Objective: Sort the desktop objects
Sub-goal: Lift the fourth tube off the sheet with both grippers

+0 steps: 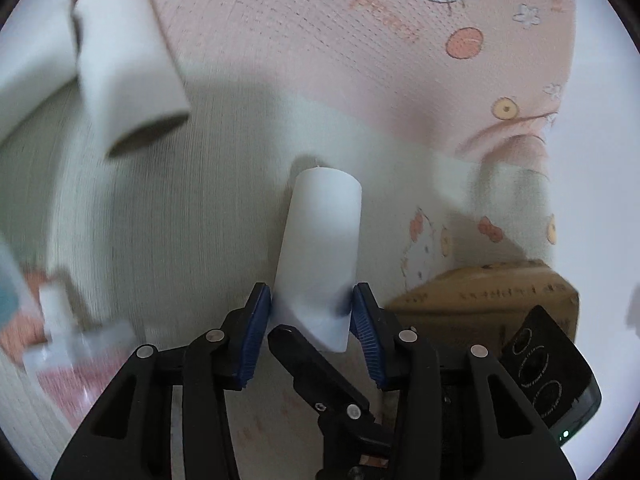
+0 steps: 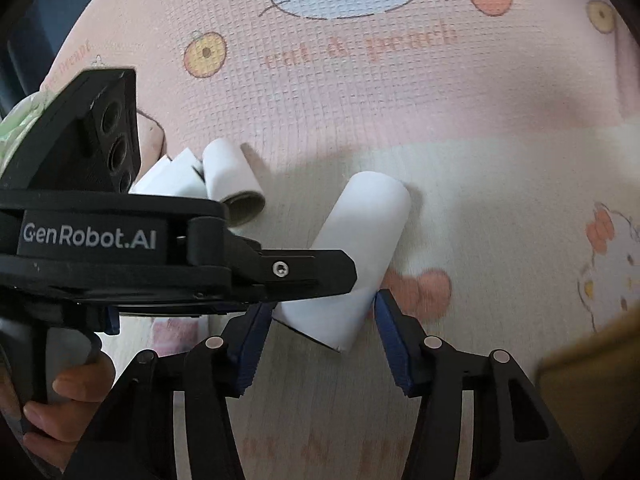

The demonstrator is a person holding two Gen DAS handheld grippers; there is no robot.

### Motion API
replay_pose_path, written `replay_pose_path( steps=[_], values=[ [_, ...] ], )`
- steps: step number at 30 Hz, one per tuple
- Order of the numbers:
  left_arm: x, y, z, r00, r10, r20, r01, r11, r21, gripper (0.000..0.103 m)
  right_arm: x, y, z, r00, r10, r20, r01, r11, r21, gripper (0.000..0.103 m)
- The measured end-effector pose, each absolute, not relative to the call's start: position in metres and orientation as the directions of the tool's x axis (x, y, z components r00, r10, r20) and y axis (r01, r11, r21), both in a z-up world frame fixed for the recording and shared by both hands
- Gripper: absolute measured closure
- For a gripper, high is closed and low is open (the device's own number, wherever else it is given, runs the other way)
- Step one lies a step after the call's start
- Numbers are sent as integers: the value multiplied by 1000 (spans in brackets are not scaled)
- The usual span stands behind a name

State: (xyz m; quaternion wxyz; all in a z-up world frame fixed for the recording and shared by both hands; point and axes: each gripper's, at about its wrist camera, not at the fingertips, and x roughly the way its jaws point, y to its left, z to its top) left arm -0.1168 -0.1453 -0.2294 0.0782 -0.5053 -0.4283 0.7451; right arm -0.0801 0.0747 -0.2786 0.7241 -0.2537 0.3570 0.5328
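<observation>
Clamping one white tube, the left gripper worked; the right gripper stood narrowly apart around it; at ten o'clock, another tube remained unsorted.

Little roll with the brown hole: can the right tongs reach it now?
Probably not. The left tongs lie across the way to the little roll, and the right tongs already have the big white roll between them.
</observation>
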Motion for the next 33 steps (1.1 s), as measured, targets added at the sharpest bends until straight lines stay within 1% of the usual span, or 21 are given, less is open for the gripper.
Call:
replay_pose_path(
  steps=[5,10,12,18,24,26,30,33],
  values=[
    [-91,-129,-223,-479,537,-695,290,-650,-702,57,-96,57,-268,162,593,-789,-960,280,14,52],
    [-73,-102,-205,-458,461,-760,229,-765,-602,57,-111,36,-269,157,583,-797,-971,237,-18,52],
    [-64,-93,-198,-462,434,-774,206,-796,-570,57,-116,24,-267,138,592,-794,-976,219,-6,52],
    [-42,-85,-195,-477,436,-763,237,-772,-589,57,-121,1,-264,80,618,-782,-986,167,31,52],
    [-30,-76,-202,-449,421,-788,248,-789,-563,57,-127,-10,-276,25,599,-801,-990,124,62,52],
    [-27,-75,-207,-431,425,-796,259,-787,-560,57,-131,-12,-280,17,589,-808,-994,98,50,52],
    [-16,-79,-220,-415,455,-788,270,-765,-585,57,-140,-16,-284,46,574,-817,-999,48,-22,52],
    [-17,-82,-219,-417,479,-772,270,-746,-609,57,-139,-19,-285,39,570,-821,-999,48,-13,52]
  ],
)
